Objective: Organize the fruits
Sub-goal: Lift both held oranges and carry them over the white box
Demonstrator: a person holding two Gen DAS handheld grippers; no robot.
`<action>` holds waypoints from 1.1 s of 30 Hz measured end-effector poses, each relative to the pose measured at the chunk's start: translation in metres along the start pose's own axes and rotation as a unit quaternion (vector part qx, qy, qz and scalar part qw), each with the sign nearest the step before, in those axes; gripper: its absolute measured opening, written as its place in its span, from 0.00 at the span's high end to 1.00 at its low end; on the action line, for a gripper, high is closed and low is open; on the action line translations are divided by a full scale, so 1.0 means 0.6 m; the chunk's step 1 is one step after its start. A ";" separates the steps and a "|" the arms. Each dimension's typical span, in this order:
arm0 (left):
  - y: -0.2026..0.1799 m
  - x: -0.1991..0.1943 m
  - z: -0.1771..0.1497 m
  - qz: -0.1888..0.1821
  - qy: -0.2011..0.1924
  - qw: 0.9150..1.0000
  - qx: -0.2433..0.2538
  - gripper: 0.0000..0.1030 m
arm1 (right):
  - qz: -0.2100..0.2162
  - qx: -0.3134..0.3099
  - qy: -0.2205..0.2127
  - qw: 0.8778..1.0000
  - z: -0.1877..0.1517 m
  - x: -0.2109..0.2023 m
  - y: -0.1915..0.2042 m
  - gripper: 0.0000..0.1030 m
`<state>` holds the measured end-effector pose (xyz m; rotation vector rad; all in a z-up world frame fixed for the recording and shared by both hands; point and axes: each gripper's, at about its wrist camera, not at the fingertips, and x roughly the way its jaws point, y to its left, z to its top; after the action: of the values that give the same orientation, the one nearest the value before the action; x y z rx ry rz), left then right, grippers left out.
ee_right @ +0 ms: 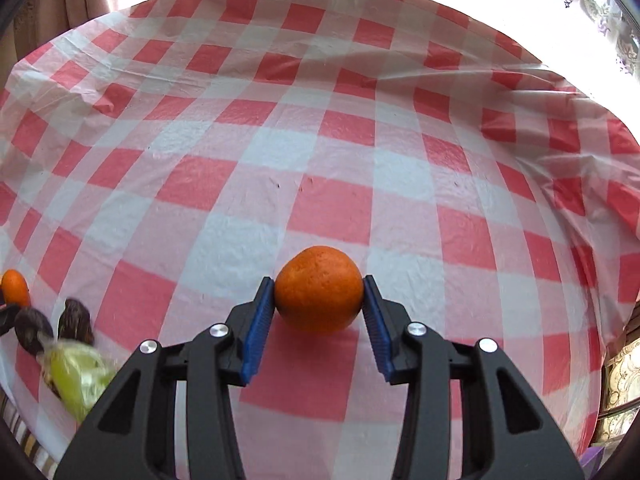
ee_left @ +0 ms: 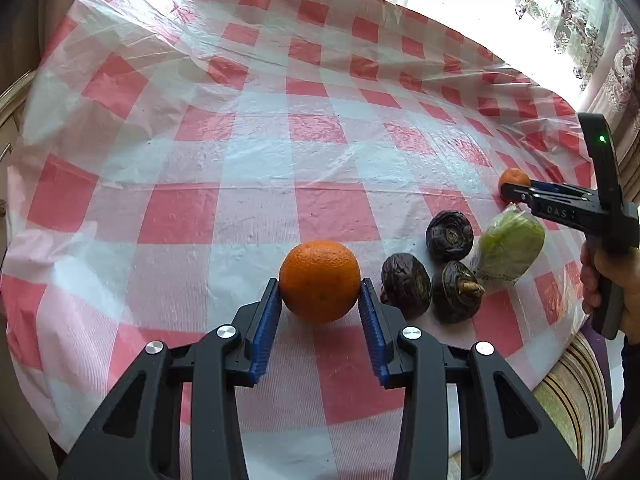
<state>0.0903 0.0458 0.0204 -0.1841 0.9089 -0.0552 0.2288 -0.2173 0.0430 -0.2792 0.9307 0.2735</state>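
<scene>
My left gripper [ee_left: 320, 292] is shut on a large orange [ee_left: 320, 280], its blue pads pressing both sides, just above the red-and-white checked cloth [ee_left: 248, 128]. My right gripper [ee_right: 319, 292] is shut on a smaller orange [ee_right: 319, 288]; it also shows at the right of the left wrist view [ee_left: 516, 194], holding that orange [ee_left: 514, 178]. Three dark wrinkled fruits [ee_left: 406, 284], [ee_left: 449, 235], [ee_left: 458, 291] lie right of the large orange. A green fruit in clear wrap [ee_left: 510, 248] lies beside them.
In the right wrist view the dark fruits [ee_right: 32, 330] and wrapped green fruit [ee_right: 78, 374] sit at the lower left, with the large orange [ee_right: 14, 286] beyond. The table edge runs close on the right, with a striped cushion [ee_left: 572, 400] below. Curtains [ee_left: 580, 20] hang behind.
</scene>
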 end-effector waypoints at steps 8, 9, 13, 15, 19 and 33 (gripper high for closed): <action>-0.016 -0.034 -0.032 0.003 -0.013 1.000 -0.003 0.64 | 0.001 0.003 -0.012 1.000 -0.123 -0.090 0.000 0.57; -0.020 -0.038 -0.033 0.002 -0.016 1.000 -0.002 0.64 | 0.001 0.003 -0.012 1.000 -0.135 -0.098 0.001 0.57; -0.040 -0.053 -0.041 -0.007 -0.029 1.000 0.007 0.64 | -0.007 0.009 -0.020 1.000 -0.179 -0.127 0.003 0.57; -0.053 -0.060 -0.045 -0.010 -0.031 0.999 0.017 0.64 | -0.008 0.012 -0.028 1.000 -0.194 -0.143 0.004 0.57; -0.076 -0.070 -0.049 -0.016 -0.036 0.999 0.032 0.64 | -0.014 0.015 -0.039 0.999 -0.214 -0.164 -0.001 0.57; -0.136 -0.095 -0.051 -0.030 -0.043 0.995 0.082 0.64 | -0.008 0.031 -0.049 0.998 -0.260 -0.204 -0.035 0.57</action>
<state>0.0335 -0.0311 0.0610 -0.0611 0.8087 -0.1761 0.0505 -0.3048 0.0568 -0.2142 0.8390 0.2406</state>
